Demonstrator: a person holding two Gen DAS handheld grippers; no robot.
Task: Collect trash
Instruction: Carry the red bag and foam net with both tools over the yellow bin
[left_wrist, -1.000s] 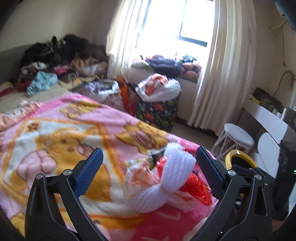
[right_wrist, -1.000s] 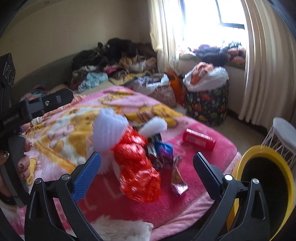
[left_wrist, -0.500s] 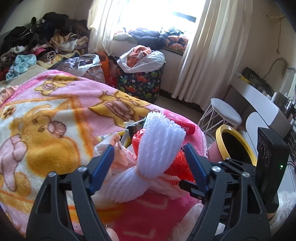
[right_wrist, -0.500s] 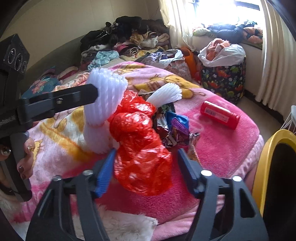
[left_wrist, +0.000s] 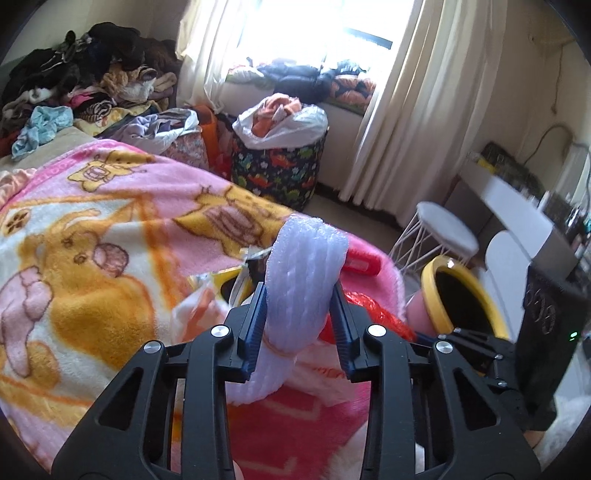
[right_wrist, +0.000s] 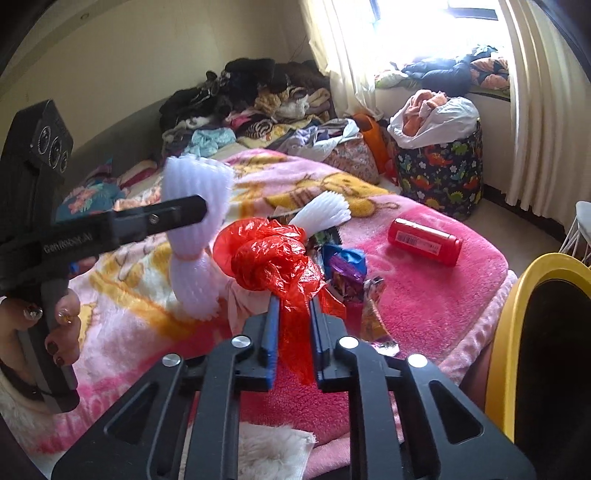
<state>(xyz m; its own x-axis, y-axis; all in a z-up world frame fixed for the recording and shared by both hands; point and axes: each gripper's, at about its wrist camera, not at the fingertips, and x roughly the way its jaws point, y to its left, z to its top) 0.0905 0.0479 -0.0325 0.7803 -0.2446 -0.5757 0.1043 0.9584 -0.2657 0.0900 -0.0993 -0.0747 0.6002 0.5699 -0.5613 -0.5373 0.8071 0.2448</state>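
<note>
Bare blanket before yellow bin; wrappers left.

We note a pink cartoon blanket on the bed, heaped clothes behind, a dinosaur-print hamper below cream curtains, and a white stool.

Two white foam nets are lying on the bed. One red plastic bag is sitting there too. One red tube is lying on the pink blanket. A few shiny wrappers are piling up beside the bag, too bunched to count. One yellow bin is standing by the bed. One white stool is standing near it
</note>
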